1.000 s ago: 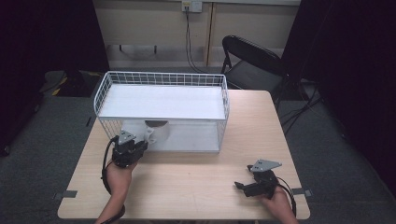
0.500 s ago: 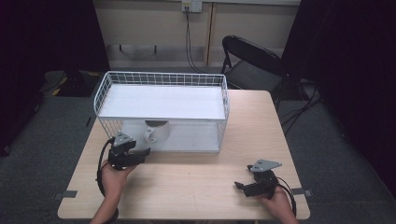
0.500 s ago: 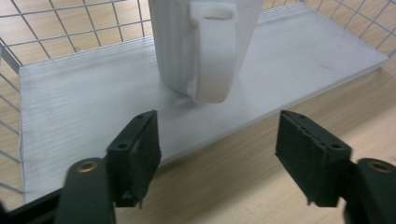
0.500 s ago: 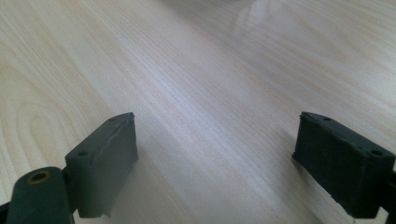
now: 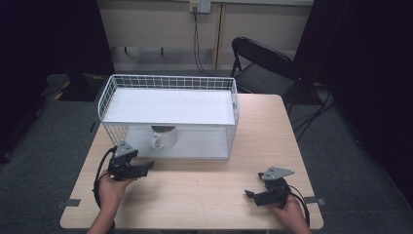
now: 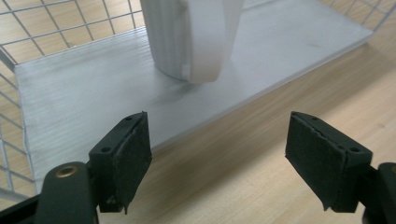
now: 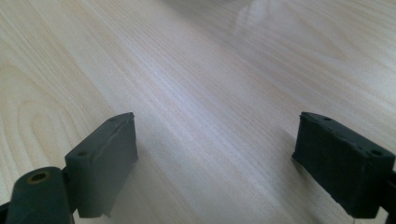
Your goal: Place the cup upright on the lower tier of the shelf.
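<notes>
The white mug (image 6: 191, 39) stands upright on the wire rack's lower shelf (image 6: 93, 93), just beyond the left gripper (image 6: 219, 158), whose fingers are spread; the right gripper (image 7: 229, 163), fingers also spread, sits far right.

This looks like a lab or test room set up for recording. A plain wooden table (image 5: 204, 195) stands on grey carpet (image 5: 44, 161), with tape marks (image 5: 72, 202) at its near corners. Behind the table, dark curtains (image 5: 48, 34) flank a bare beige wall (image 5: 253, 24) with a power outlet (image 5: 200, 5) and hanging cables (image 5: 196, 34). A black folding chair (image 5: 260, 63) stands just beyond the table's far right corner.
</notes>
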The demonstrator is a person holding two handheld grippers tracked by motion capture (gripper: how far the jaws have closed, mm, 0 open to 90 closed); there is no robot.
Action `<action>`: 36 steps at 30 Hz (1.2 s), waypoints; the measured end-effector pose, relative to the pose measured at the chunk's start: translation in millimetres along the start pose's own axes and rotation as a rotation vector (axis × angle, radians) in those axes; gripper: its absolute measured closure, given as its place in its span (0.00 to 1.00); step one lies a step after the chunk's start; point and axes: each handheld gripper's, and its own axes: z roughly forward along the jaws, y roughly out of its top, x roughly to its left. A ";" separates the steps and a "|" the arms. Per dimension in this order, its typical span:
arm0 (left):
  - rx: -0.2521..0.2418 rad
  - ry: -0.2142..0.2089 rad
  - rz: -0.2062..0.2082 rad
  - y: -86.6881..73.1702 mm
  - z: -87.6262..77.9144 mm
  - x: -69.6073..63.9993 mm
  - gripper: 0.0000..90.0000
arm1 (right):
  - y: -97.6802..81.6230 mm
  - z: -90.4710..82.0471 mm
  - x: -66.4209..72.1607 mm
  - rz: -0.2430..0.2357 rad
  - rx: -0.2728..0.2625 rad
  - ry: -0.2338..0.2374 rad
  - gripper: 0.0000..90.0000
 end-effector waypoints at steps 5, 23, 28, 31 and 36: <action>0.006 -0.015 0.014 -0.5 -6.9 2.0 0.18 | -1.0 -1.0 0.8 0.004 -0.001 -0.005 0.14; 0.021 -0.034 -0.041 -19.1 -22.8 16.3 0.18 | -1.0 -1.0 0.7 0.005 -0.001 -0.005 0.14; 0.006 -0.039 -0.052 -22.8 -26.2 18.4 0.18 | -1.0 -1.0 0.7 0.005 -0.001 -0.005 0.14; 0.009 -0.042 -0.063 -26.7 -28.3 21.3 0.18 | -1.0 -1.0 0.7 0.004 -0.001 -0.005 0.14; 0.004 -0.038 -0.080 -34.8 -31.3 25.6 0.18 | -1.0 -1.0 0.7 0.004 -0.001 -0.005 0.14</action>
